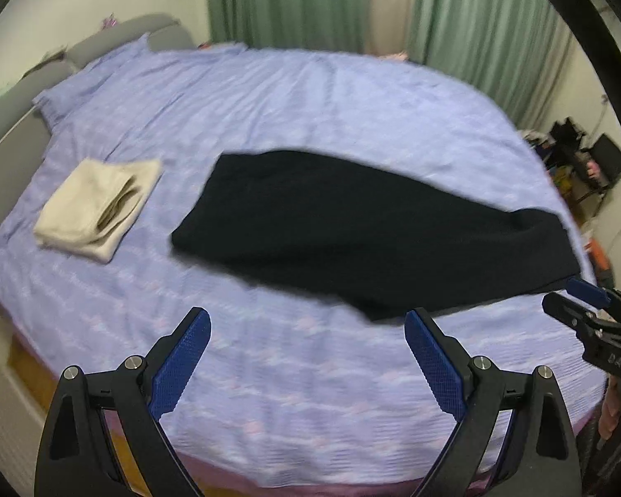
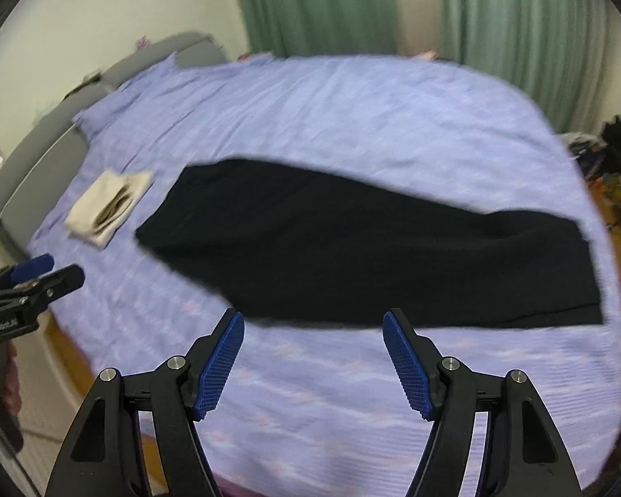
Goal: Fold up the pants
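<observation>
Black, soft fabric makes up the pants point(image 2: 352, 248), which are laid out lengthwise across the near half of the bed point(image 2: 352, 116), apparently already doubled leg over leg, with the broader end toward the right. The cloth is judged light, limp and non-slippery on the sheet; it will drape and crease rather than hold shape. A hold is best taken at the two corners of one narrow end, so that the end can be carried over the other. Left of the pants, well apart from them, a folded cream garment point(image 1: 99, 207) is seen lying on the same lavender sheet. Nearer than the pants, the right claw point(image 2: 314, 327) is held with its blue pads spread wide and nothing between them; the left claw point(image 1: 308, 325) is likewise spread and empty. Beyond the pants, a grey headboard point(image 1: 16, 124) is seen at the far left, green curtains point(image 1: 290, 0) hang behind the bed, and cluttered dark furniture point(image 1: 592, 161) stands to the right.
</observation>
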Available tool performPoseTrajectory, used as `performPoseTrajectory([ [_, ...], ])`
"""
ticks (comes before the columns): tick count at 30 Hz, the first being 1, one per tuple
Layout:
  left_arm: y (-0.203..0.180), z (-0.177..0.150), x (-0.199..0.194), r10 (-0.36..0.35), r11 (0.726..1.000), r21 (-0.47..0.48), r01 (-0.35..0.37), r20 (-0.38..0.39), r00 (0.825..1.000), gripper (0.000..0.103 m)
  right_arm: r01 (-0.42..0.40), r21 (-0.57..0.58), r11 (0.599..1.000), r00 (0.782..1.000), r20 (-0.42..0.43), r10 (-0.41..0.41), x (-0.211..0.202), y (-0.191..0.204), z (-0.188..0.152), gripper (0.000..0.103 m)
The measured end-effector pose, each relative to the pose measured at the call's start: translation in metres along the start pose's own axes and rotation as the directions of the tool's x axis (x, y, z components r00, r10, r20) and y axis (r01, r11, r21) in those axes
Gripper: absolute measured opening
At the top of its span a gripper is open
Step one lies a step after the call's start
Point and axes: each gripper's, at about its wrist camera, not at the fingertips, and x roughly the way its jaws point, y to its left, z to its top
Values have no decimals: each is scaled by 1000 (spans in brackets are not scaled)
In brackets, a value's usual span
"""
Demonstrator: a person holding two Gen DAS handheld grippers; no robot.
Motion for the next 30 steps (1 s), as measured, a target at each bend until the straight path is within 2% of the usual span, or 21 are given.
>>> performPoseTrajectory([
  [3,22,-11,23,15,1000,-22,-16,-54,998,96,-77,-5,997,995,-65,76,42,31,-9,69],
  [7,37,-27,55,23,998,-61,-30,-110,994,96,-147,-20,989,978,-156,142,99,60,-19,69],
  [13,39,-38,106,-29,993,-119,6,-192,981,96,-176,20,984,947,-271,175,167,70,-25,65],
  [16,38,-39,123,-54,989,-147,24,-205,977,96,-180,35,983,935,-304,182,192,72,-25,62],
  [19,41,-36,132,-57,985,-172,21,-208,976,96,-171,33,985,926,-336,172,213,73,-21,53],
  [21,46,-32,134,-56,981,-193,17,-198,979,96,-163,23,986,935,-316,161,212,74,-11,52],
  [24,55,-26,133,-46,976,-218,6,-182,982,96,-147,-27,989,966,-217,138,197,78,12,52],
  [26,60,-24,135,-39,975,-224,-2,-178,983,96,-140,-76,987,978,-168,125,193,82,25,52],
  [30,64,-20,141,-20,977,-212,-20,-186,982,96,-147,-114,983,975,-182,125,210,85,33,52],
])
